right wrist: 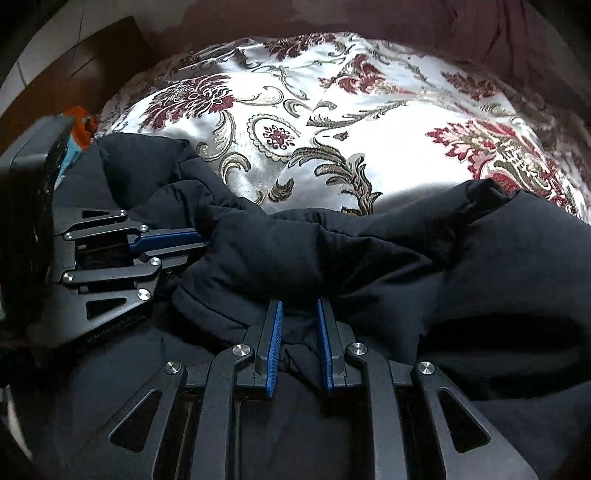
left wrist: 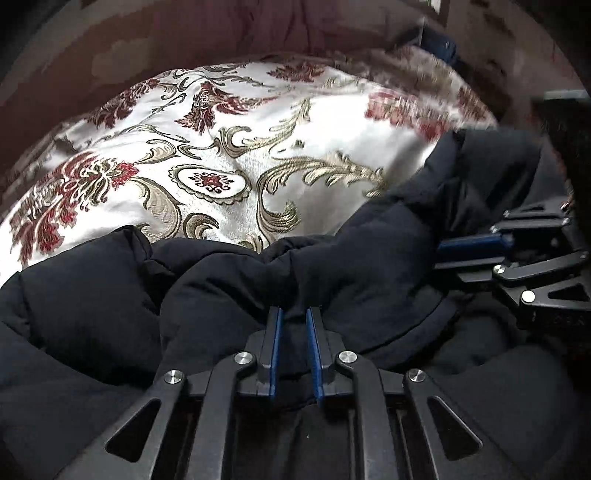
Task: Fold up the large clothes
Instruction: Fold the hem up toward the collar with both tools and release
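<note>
A black puffer jacket lies bunched on a bed, filling the lower half of both views; it also shows in the right wrist view. My left gripper is shut on a fold of the jacket, with fabric pinched between its blue pads. My right gripper is shut on a fold of the jacket too. The two grippers sit close side by side: the right one shows at the right edge of the left wrist view, the left one at the left edge of the right wrist view.
The jacket rests on a white satin bedspread with red flowers and gold scrolls, also in the right wrist view. A dark red headboard or wall stands behind. An orange object lies at the left by brown wood furniture.
</note>
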The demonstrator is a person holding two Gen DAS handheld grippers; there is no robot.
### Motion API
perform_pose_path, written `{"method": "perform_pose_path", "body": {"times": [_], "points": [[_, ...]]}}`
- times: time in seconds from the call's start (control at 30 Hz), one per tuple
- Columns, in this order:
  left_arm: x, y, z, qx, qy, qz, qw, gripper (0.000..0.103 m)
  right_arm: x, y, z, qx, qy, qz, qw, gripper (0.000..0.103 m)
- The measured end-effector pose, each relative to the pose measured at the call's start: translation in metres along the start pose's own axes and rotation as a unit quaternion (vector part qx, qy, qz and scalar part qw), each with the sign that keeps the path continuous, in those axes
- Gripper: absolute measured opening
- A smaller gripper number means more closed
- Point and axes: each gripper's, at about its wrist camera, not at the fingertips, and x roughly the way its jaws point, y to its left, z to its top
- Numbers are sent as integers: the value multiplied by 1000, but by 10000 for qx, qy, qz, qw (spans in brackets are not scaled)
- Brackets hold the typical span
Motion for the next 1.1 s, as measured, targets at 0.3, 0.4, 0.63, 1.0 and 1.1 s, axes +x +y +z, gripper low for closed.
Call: {"method": "perform_pose_path", "body": {"times": [0.3,0.4,0.63,1.0,1.1], "points": [[-12,18,-22,-575,-102,-668,9961,9,-17,3,-29,-122,-163,61,9998,17],[-5,9,-23,-441,62,-431,9981,9,0,10,-22,-288,-4,-302,9991,17],[-19,-1,-28,-423,-135,-19,9990,9,-43,5,-33,-26,-495,-85,9987,17],[-103,15,-49,-1502,-639,-149,9865,11,-134,35,-75,-505,-1067,-743,9902,52],[-124,9,-54,-1495,-516,-115,9874,20,-162,48,-86,-617,-1212,-822,9873,59]]}}
